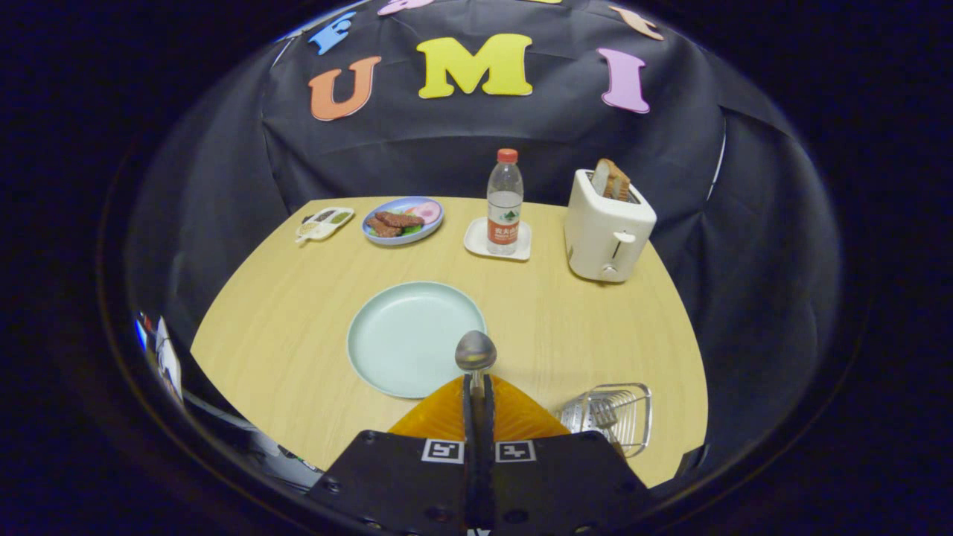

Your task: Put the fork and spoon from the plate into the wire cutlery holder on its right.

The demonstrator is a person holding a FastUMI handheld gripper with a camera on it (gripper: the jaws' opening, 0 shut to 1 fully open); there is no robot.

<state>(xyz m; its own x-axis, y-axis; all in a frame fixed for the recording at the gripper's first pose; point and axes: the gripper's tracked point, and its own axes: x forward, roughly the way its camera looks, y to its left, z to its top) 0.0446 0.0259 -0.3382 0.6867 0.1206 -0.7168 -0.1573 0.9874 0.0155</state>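
1. One utensil is left to place: the spoon (476,353), pinched by its handle between the closed tongs (477,387), with both fingers pressing on it. Its bowl stands up just ahead of the fingertips, at lower centre of the frame, over the near right rim of the plate (406,339).
2. The spoon's long axis runs straight out along the fingers, bowl away from the tongs.
3. The wire cutlery holder (614,417) sits on the desk (298,335) at the lower right of the frame, just beside the tongs and to the right of the plate. The fork (604,417) already lies inside it, tines toward the plate side.
4. The relation that matters: the holder lies to the right of the spoon and nearer than its bowl, so the carry should go sideways right and a little back, then down.
5. The plate looks empty, so the task is likely more than half done.
6. Risk, as a judgement: the bowl may catch the holder's wire rim.
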